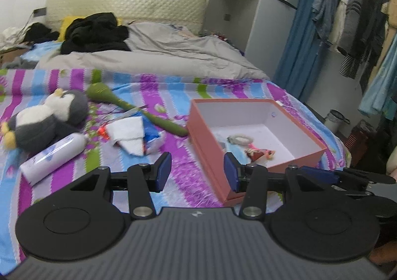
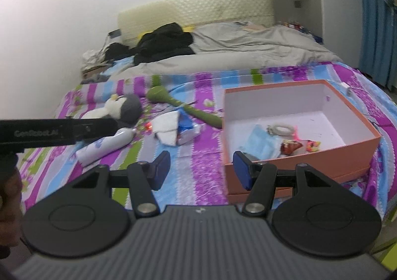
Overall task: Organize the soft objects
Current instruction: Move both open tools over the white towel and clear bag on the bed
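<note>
An open orange box (image 1: 206, 138) (image 2: 347, 153) lies on the striped bedspread and holds a blue face mask (image 2: 260, 143), a small ring-shaped item (image 2: 280, 129) and a small red doll (image 1: 258, 154). Left of it lie a penguin plush (image 1: 44, 118) (image 2: 119, 108), a green plush stick (image 1: 139, 108) (image 2: 183, 106), a white tissue pack (image 1: 131, 133) (image 2: 171, 128) and a white bottle (image 1: 52, 157) (image 2: 104, 147). My left gripper (image 1: 197, 172) is open and empty above the bed by the box's near left corner. My right gripper (image 2: 201, 169) is open and empty, by the box's near left wall.
A grey duvet (image 1: 158, 56) and black clothes (image 1: 94, 32) cover the far half of the bed. A wardrobe (image 1: 260, 19), blue curtain (image 1: 297, 39) and hanging clothes (image 1: 352, 19) stand on the right. A small bin (image 1: 335, 120) sits on the floor.
</note>
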